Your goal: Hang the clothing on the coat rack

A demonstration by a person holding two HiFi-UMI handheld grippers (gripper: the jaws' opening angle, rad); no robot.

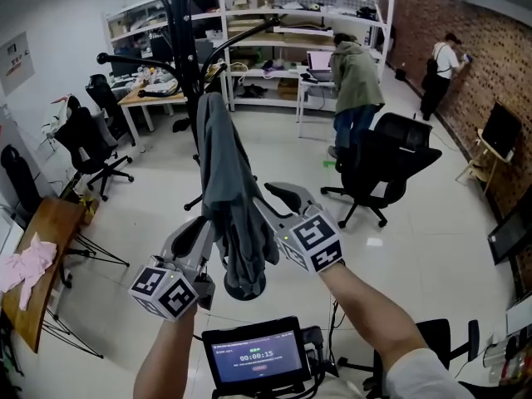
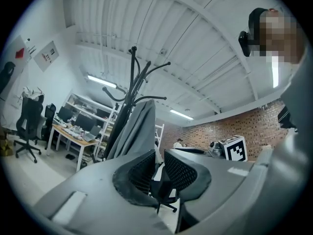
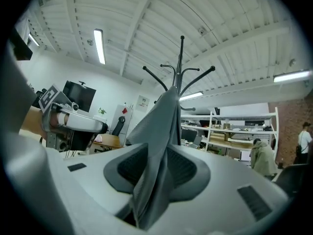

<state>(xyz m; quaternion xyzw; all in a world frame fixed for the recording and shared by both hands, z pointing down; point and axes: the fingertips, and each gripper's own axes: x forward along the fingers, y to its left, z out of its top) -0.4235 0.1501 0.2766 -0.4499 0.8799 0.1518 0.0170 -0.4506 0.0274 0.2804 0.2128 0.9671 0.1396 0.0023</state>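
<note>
So, the grey garment (image 1: 229, 198) looks like your typical limp top. I'd guess it's light, totally floppy and not fragile at all, and it sags wherever nothing's holding it. The fabric looks matte, so I doubt it's slippery, but a single layer could still slide out of the pads. My take is to grab a gathered fold, ideally up near the top so less of it dangles under the grip.

Looks-wise it's plain mid-grey with no print that I can spot. It falls in long vertical creases and ends in a rounded bunch at the bottom. I can't tell if that bunch is a hood or a sleeve.

Its top end is up on the black coat rack (image 1: 184, 48), and the rest hangs down between my two grippers. The right gripper (image 3: 156, 153) is clamped on a fold, with the cloth running from between its jaws straight up and ahead to the rack. The left gripper (image 2: 160, 155) has its jaws nearly together with a thin gap and nothing in them. The garment sits ahead of it and above, clear of the pads.
</note>
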